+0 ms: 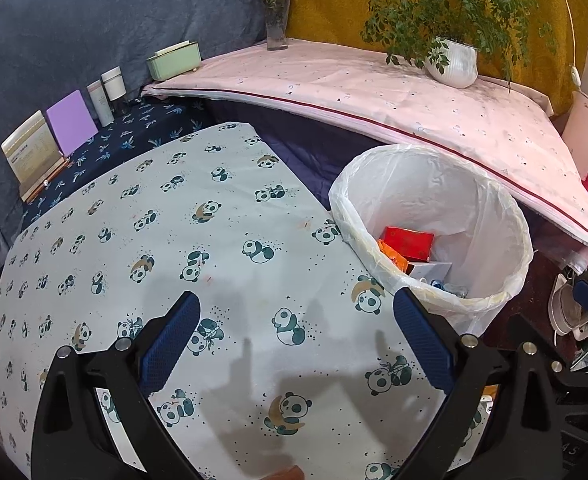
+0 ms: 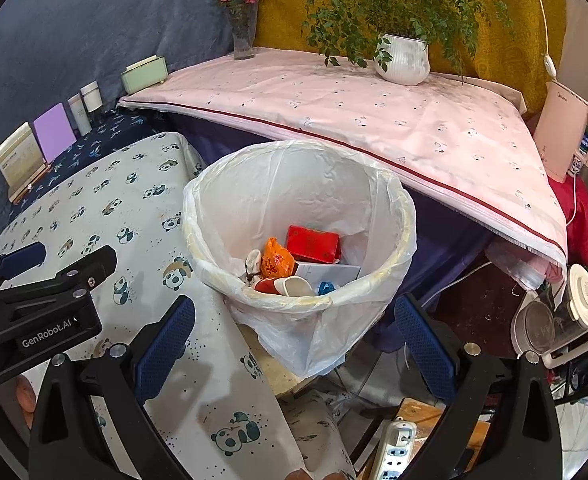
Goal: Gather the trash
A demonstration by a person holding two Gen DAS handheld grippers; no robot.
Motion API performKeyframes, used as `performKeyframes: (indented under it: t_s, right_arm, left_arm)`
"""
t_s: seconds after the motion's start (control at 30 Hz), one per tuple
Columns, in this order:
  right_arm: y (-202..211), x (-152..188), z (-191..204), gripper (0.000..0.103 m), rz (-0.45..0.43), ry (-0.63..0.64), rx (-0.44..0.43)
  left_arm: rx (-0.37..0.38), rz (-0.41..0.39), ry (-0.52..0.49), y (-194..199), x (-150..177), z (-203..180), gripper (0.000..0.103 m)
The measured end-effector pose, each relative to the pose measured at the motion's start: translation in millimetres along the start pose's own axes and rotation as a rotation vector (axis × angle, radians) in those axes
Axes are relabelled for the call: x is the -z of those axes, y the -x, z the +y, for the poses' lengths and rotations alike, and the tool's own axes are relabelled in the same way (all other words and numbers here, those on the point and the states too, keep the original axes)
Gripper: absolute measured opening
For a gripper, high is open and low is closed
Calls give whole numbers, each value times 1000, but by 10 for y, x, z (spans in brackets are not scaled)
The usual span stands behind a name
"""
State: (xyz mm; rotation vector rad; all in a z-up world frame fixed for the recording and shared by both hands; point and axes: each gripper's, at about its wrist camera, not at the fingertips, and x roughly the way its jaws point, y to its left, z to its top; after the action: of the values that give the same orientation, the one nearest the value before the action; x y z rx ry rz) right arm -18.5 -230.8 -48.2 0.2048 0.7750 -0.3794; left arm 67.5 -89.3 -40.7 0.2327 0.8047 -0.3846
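Observation:
A white-lined trash bin (image 1: 506, 216) (image 2: 213, 264) stands beside the panda-print table (image 1: 197, 264) (image 2: 93, 208). Inside lie a red box (image 2: 314, 243) (image 1: 408, 242), an orange wrapper (image 2: 276, 261), a white box (image 2: 328, 272), a red-and-white cup (image 2: 285, 286) and a blue scrap (image 2: 326, 288). My left gripper (image 1: 298, 344) is open and empty above the table, left of the bin. My right gripper (image 2: 294, 346) is open and empty just in front of the bin's near rim. The left gripper body (image 2: 33, 300) shows in the right wrist view.
A pink-clothed table (image 1: 374, 92) (image 2: 354, 112) behind holds a potted plant (image 1: 452, 60) (image 2: 404, 60), a flower vase (image 1: 275, 24) and a green box (image 1: 173, 60). Cards and jars (image 1: 69, 120) line the left. A kettle (image 2: 554, 320) and power strip (image 2: 394, 448) sit low right.

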Motion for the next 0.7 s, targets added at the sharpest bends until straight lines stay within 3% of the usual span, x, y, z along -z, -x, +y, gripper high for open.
performKeyframes:
  t_s: [0.7]
  right_arm:
    - [-51,34,-22,96,9,-2,5]
  left_arm:
    - [-19,20,-19,-38,39,-38,93]
